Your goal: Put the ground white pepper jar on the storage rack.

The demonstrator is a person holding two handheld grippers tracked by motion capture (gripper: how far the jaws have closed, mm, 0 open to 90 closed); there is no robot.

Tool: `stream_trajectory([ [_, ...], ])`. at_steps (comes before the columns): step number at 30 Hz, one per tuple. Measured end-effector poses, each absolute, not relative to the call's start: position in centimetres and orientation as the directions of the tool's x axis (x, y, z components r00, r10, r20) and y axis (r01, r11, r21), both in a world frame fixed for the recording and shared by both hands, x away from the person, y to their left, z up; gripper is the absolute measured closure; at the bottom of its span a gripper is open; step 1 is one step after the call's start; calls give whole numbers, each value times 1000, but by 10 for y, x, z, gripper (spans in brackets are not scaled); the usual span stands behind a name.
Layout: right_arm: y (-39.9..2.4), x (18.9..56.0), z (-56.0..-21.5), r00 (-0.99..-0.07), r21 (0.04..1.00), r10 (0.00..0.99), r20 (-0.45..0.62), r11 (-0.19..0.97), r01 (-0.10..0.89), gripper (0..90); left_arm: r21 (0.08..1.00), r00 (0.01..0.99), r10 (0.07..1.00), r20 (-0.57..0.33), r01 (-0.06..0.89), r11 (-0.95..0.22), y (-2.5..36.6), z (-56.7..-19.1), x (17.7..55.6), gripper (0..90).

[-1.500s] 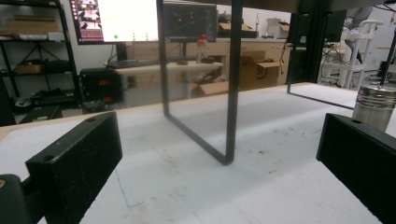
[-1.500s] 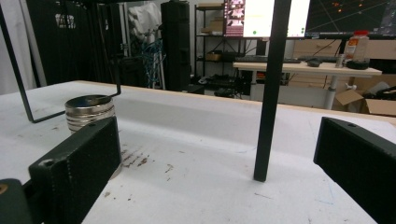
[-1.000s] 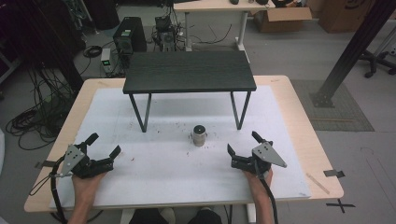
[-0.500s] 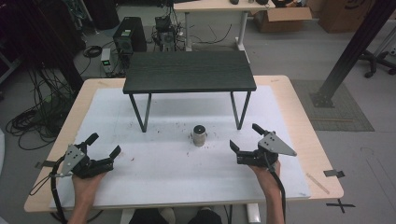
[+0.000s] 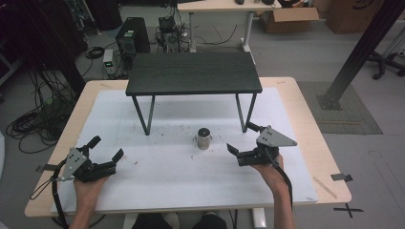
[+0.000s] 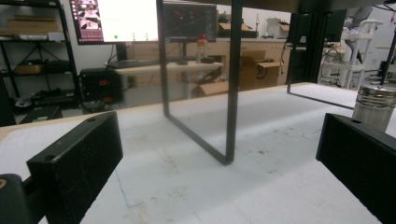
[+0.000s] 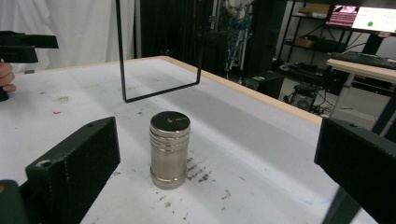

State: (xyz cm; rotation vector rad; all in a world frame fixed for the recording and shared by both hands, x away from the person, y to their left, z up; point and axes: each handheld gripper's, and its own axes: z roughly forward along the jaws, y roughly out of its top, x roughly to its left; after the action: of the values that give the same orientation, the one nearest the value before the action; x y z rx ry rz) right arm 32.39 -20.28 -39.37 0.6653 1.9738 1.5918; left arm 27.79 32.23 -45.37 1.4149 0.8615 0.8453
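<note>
Metal canister (image 5: 204, 138), upright, lid on, near the middle of the white-covered worktop (image 5: 162, 171), just in front of the small black table (image 5: 193, 72) and between its front legs, a little nearer the right-hand leg. Ribbed silver body, flat dark cap; seen close in the right gripper view (image 7: 170, 149), standing on a patch of brown specks and crumbs. Touched by nothing.

To its right, near but apart: right gripper (image 5: 242, 139), held in the right hand (image 5: 267, 167), jaws spread wide and aimed at the canister. In the right gripper view, canister framed between the two black jaws, closer to the left one, still ahead of both. Grey three-cornered plate on top of this gripper, cable trailing back along the forearm toward the near edge of the worktop.

Well apart, toward the near left corner of the worktop: left gripper (image 5: 106, 148), held in the left hand (image 5: 88, 183), jaws likewise spread wide, pinching nothing. Low over the white cover, pointing toward the far right. In the left gripper view, the black table's left leg frame (image 6: 231, 93) straight ahead, the canister (image 6: 377, 105) far off at the right, partly behind the right jaw.

Beyond the worktop: grey floor, coiled cables (image 5: 38, 119) at the left, a computer tower (image 5: 130, 36), cardboard boxes (image 5: 291, 14) at the back.
</note>
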Motion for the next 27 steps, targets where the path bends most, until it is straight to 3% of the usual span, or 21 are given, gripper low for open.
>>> stream_trajectory([
  [27, -168, 352, -401, -830, 962, 555, -51, 252, 109, 1, 1000, 459, 888, 0, 17, -9, 322, -454, 278, 8],
])
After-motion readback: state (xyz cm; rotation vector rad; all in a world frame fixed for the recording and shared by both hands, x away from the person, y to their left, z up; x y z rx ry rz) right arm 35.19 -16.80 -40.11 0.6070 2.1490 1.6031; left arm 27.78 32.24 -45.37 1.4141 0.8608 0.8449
